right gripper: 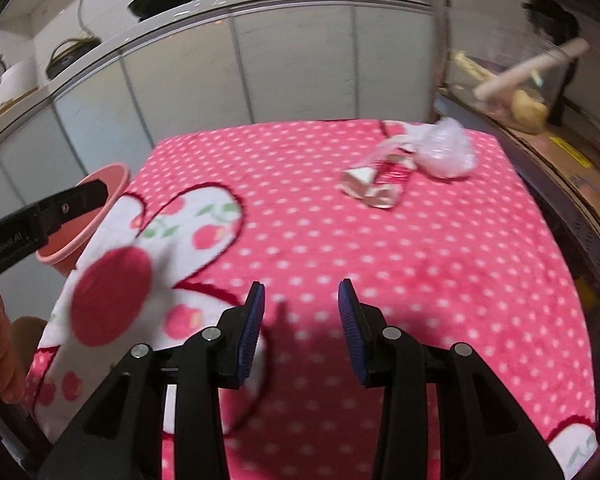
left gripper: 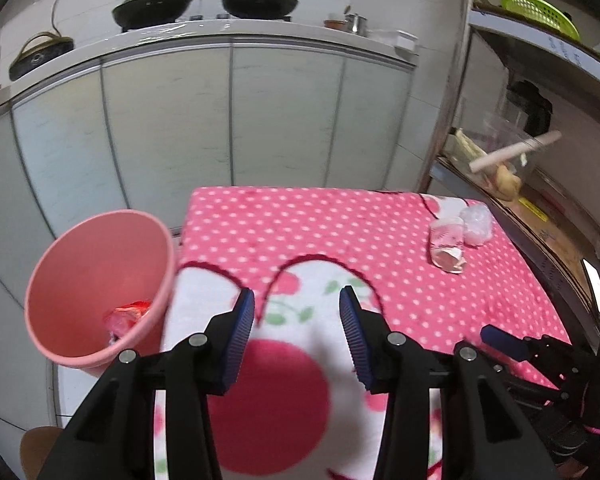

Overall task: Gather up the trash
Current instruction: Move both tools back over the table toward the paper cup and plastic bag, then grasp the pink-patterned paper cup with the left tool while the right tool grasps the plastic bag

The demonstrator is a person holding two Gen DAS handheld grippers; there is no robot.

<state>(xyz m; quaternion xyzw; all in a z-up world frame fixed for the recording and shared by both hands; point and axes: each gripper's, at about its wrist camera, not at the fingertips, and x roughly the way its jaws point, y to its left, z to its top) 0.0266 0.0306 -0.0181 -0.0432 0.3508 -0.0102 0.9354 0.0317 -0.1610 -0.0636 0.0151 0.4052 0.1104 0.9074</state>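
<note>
Only the left wrist view looks into the pink bin [left gripper: 100,280], where a red wrapper [left gripper: 130,312] lies at the bottom. The left hand-held gripper [left gripper: 298,340] hovers with its jaws apart and empty over the polka-dot blanket [left gripper: 300,232] — the bin just to its left. The right hand-held gripper [right gripper: 302,336] is likewise spread and empty; a crumpled clear wrapper [right gripper: 384,180] and a plastic bag [right gripper: 444,152], touching each other, lie well ahead near the blanket's far right corner — beside a metal shelf rack [right gripper: 560,160].

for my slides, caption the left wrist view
Open left tongs above the blanket, pink bin left, two wrappers far right.
</note>
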